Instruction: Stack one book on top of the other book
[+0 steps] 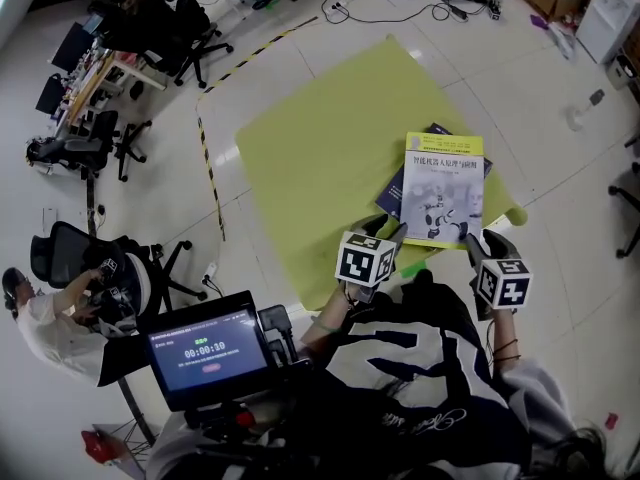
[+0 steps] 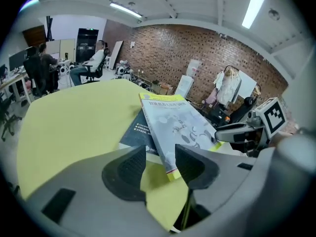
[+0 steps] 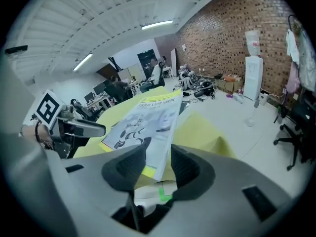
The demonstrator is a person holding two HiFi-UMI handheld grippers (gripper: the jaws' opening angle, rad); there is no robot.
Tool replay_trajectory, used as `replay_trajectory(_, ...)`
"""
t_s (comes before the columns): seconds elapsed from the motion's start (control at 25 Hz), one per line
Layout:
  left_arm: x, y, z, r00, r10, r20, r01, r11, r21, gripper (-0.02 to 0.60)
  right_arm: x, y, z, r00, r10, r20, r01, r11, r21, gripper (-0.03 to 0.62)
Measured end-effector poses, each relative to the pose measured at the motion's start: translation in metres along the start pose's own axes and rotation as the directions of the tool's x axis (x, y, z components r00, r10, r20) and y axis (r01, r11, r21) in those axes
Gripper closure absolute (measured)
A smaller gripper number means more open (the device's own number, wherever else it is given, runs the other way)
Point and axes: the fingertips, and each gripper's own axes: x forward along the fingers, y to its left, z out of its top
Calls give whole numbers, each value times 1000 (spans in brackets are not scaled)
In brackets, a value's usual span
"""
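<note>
A light book with a yellow band and a robot picture (image 1: pixel 445 188) lies on top of a dark blue book (image 1: pixel 395 193), on the yellow-green table cover (image 1: pixel 320 148). My left gripper (image 1: pixel 388 233) is at the light book's near left corner. In the left gripper view that corner (image 2: pixel 170 168) sits between the open jaws (image 2: pixel 160 157), with no pad pressing it; the dark book (image 2: pixel 136 132) shows underneath. My right gripper (image 1: pixel 478 246) is at the near right corner. Its jaws (image 3: pixel 159 159) straddle the book's edge (image 3: pixel 148 117) with a gap, open.
The table's near edge carries a strip of green tape (image 1: pixel 415 265). A mounted screen showing a timer (image 1: pixel 205 353) is at my lower left. A seated person (image 1: pixel 40 318) and office chairs (image 1: pixel 100 143) stand to the left. Cables (image 1: pixel 400 8) lie on the floor beyond.
</note>
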Motion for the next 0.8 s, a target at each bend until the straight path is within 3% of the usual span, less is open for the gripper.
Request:
replay_trajectory(0.2,-32,-8,-3,993,-78,91,84,994,-72,393,-21,18,3,995,-15,97,9,998,58,439)
replay_trajectory(0.44,-83,-11,-16,972,-166,168,186,976,-111,396,-50,79,24,960,71,271,-132,968,214,488)
replay_trajectory(0.52,-99,-5,-23,970,-165,181,185,978,-101,430,-53,104,26,949,96,302,-168,960,223,531)
replay_trajectory(0.8,-169,23,-61,967,-139,215,153,987,-50,564,-58,201,2,934,149,325,-221,955,198,586)
